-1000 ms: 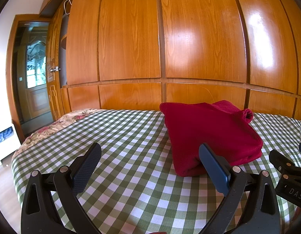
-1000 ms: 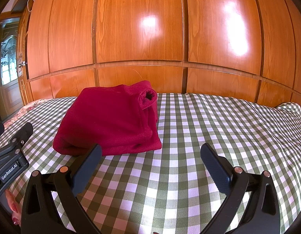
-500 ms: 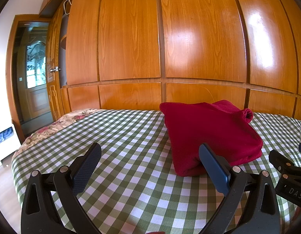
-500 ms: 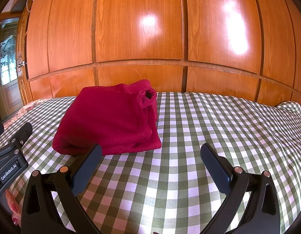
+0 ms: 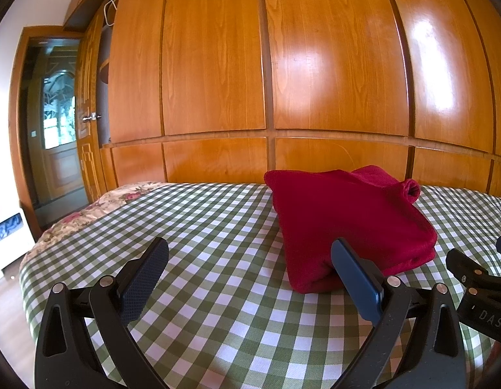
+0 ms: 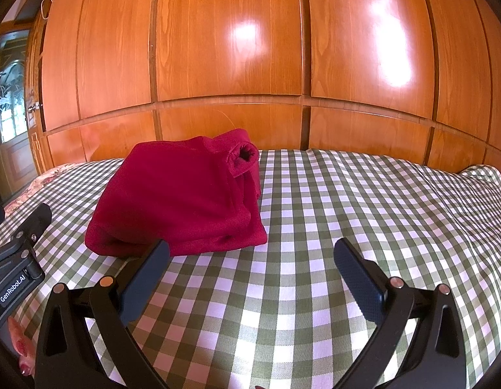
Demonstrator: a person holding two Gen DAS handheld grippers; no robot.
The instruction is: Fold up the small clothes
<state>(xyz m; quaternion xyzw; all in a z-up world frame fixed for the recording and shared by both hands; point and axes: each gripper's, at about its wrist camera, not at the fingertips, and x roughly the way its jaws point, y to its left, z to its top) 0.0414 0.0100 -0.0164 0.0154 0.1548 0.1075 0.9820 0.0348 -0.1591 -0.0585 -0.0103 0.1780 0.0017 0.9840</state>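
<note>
Left tongs (image 5: 247, 274) wide, holding nothing, low over the bed (image 5: 202, 227). Right tongs (image 6: 250, 274) also wide and empty, just beside them. Nothing has changed over the last second: same pose in both views, no drift. Red garment (image 6: 179, 201) lies apart from both, on the green checked cover (image 6: 364, 214), near the wooden wardrobe wall (image 6: 231, 42). It looks like a compact folded bundle, with a rolled cuff (image 6: 244, 155) poking up at the top. Judgement: fold looks finished, tongs idling after release. The cuff could still be tucked.
</note>
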